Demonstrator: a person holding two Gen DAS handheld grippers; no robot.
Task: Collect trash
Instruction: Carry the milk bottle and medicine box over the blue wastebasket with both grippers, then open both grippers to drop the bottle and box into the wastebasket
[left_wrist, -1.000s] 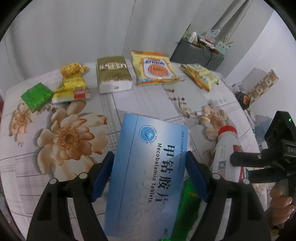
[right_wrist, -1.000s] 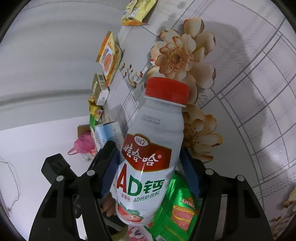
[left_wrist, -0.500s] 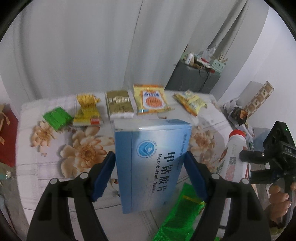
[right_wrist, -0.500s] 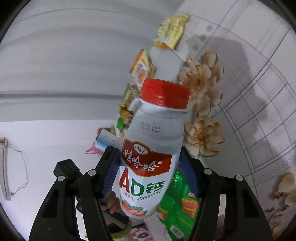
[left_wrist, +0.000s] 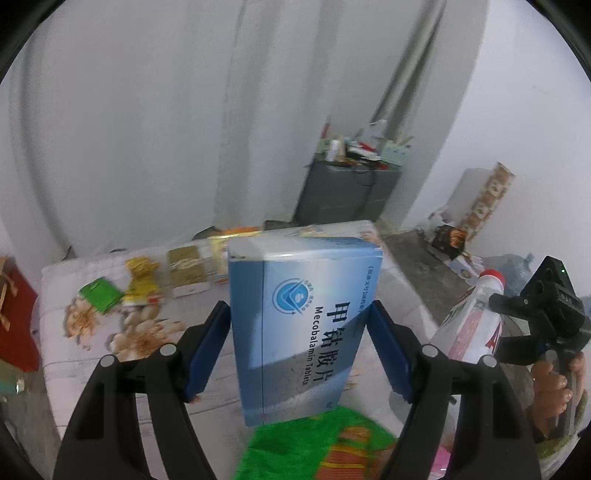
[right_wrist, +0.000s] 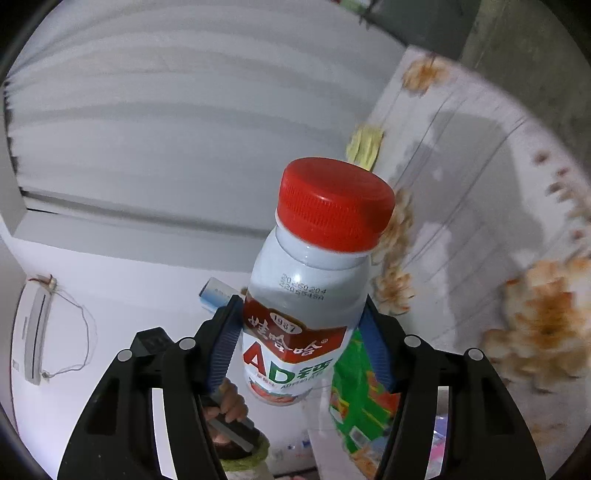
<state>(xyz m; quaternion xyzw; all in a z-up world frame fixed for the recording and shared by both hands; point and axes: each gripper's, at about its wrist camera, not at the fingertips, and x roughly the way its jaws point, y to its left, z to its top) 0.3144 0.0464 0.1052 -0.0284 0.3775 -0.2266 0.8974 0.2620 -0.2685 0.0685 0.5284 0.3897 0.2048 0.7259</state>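
Observation:
My left gripper is shut on a blue medicine box, its blue pads pressing both long sides, held upright in the air above the flowered table. My right gripper is shut on a white drink bottle with a red cap, gripped at its label. The same bottle shows at the right of the left wrist view, tilted, beside a hand on the gripper handle. A green wrapper lies below the box.
Several packets lie along the table's far side: a green packet, a yellow packet and a gold box. A grey cabinet with clutter stands behind, before a white curtain. Another yellow packet lies near the table's edge.
Both grippers have risen with their loads. The table now looks smaller and farther below, and more curtain and wall fill both views. The grips have not altered.

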